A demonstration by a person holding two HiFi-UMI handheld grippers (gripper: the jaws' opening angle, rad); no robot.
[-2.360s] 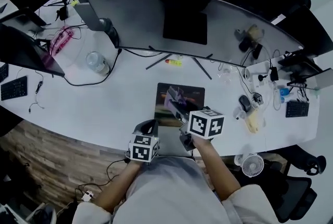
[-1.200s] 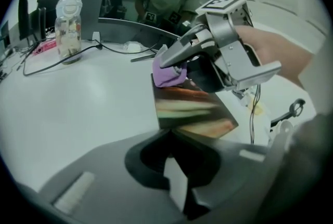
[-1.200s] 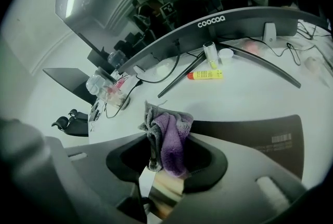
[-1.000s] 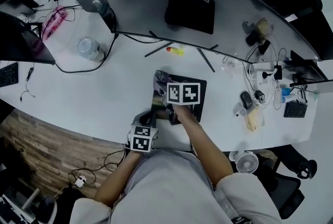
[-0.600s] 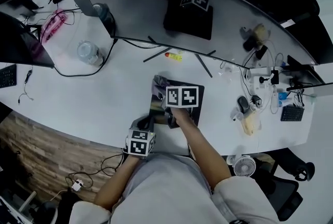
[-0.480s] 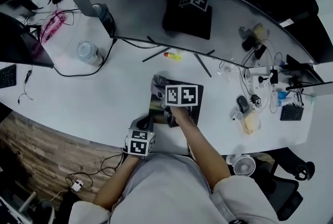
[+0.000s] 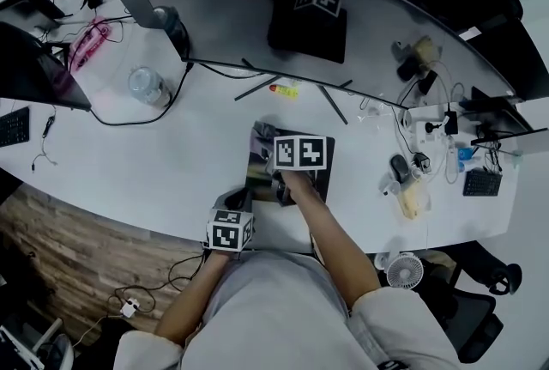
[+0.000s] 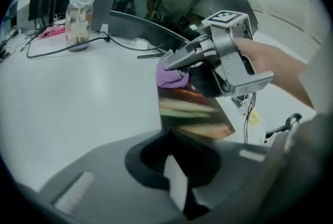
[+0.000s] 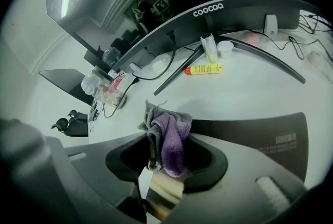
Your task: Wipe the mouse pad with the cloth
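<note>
Right hand-held gripper [image 9: 165, 165]: pinches purple cloth [image 9: 172, 141], wiping dark rectangular mouse pad [image 8: 193, 114].
Left hand-held gripper [image 8: 178, 189]: clamps pad corner.
Next: probably sweep nearer.

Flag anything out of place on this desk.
Nothing spilled or damaged. What looks like the mouse sits off the mouse pad, to its right in the head view, and a yellow tube lies on its side under the monitor.
</note>
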